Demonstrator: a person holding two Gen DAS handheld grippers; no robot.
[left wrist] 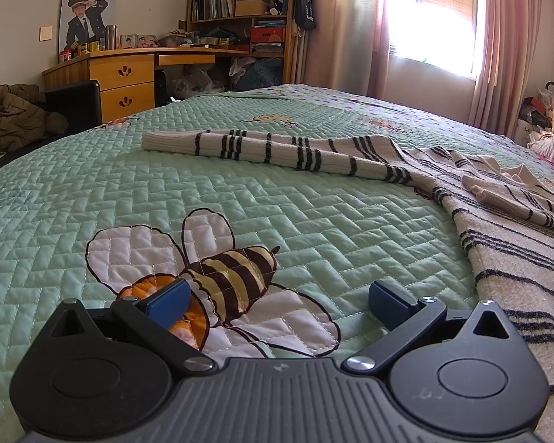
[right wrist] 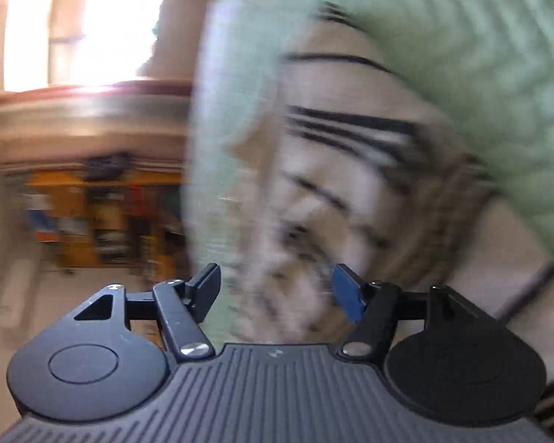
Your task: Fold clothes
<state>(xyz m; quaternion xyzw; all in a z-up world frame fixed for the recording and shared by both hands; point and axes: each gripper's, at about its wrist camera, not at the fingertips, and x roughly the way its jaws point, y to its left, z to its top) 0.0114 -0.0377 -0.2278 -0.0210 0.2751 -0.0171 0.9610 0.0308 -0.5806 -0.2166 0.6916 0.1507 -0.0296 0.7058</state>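
Observation:
A cream sweater with black stripes (left wrist: pixel 498 229) lies on the green quilted bed (left wrist: pixel 92 192). One sleeve (left wrist: pixel 269 149) stretches out to the left across the quilt. My left gripper (left wrist: pixel 277 302) hovers low over the bee pattern, open, nothing between its fingers, well short of the sleeve. In the right wrist view the picture is rolled on its side and smeared by motion. The striped sweater (right wrist: pixel 343 170) fills the middle there. My right gripper (right wrist: pixel 277 288) is open just in front of the sweater, and no cloth is pinched between its pads as far as the blur lets me see.
A wooden desk with drawers (left wrist: pixel 125 81) and a bookshelf (left wrist: pixel 240 3) stand beyond the bed's far left edge. A brown jacket (left wrist: pixel 14 118) lies at the left. The window with pink curtains (left wrist: pixel 435 18) is at the back right, with bags (left wrist: pixel 539 110) below it.

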